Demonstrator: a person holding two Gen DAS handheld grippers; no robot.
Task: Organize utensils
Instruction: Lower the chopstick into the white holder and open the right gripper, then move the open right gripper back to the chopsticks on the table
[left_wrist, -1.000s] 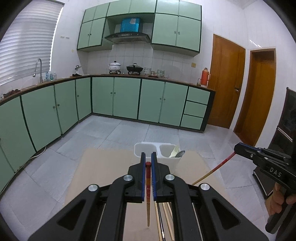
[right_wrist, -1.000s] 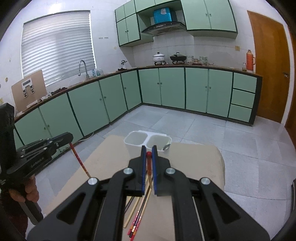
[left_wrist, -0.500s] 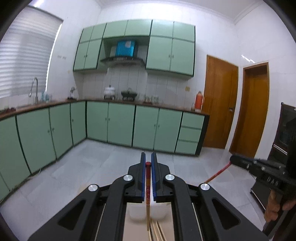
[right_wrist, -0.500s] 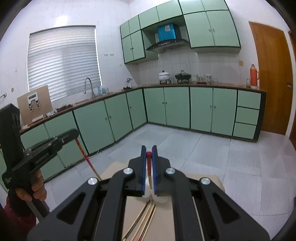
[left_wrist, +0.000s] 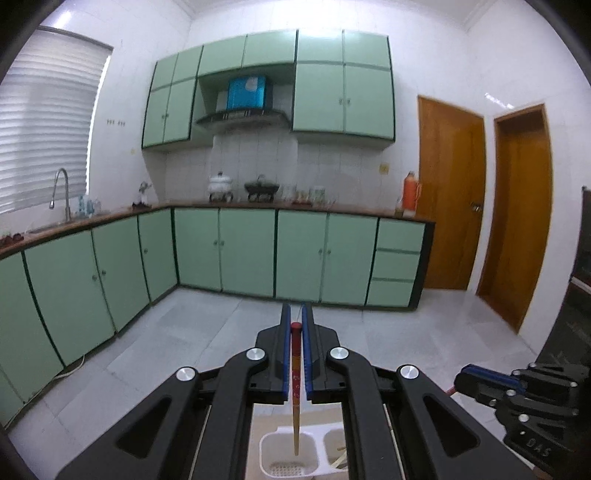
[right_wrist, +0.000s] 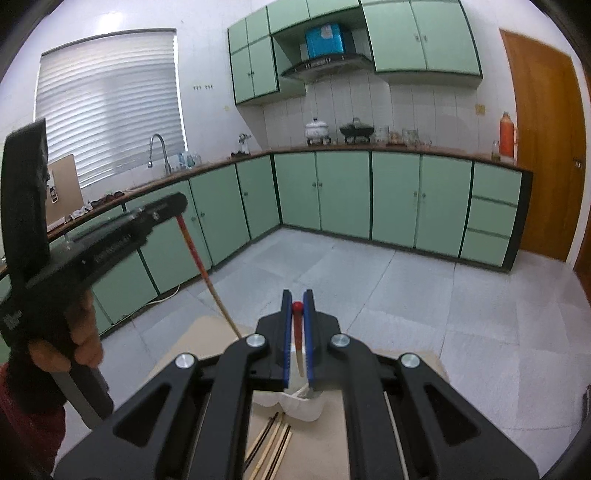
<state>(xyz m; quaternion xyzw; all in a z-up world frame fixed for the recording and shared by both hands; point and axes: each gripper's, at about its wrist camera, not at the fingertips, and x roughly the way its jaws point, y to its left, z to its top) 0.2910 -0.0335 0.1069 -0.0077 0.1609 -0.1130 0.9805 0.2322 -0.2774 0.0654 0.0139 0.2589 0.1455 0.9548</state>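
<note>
My left gripper (left_wrist: 295, 325) is shut on a red-topped chopstick (left_wrist: 295, 384) that hangs down, its tip over the left compartment of the white utensil holder (left_wrist: 271, 461). From the right wrist view the left gripper (right_wrist: 177, 206) holds that chopstick (right_wrist: 207, 277) slanting down toward the table. My right gripper (right_wrist: 297, 306) is shut on another red-topped chopstick (right_wrist: 298, 343), above the holder (right_wrist: 303, 406). In the left wrist view the right gripper (left_wrist: 465, 380) is at the lower right.
Several loose chopsticks (right_wrist: 273, 443) lie on the cardboard-covered table (right_wrist: 199, 339) in front of the holder. A utensil handle (left_wrist: 341, 458) rests in the holder's right compartment. Green kitchen cabinets (left_wrist: 243, 251) and grey floor tiles lie beyond.
Both grippers rose and moved forward over the holder, each keeping its chopstick. The holder went from ahead of the fingers to below them.
</note>
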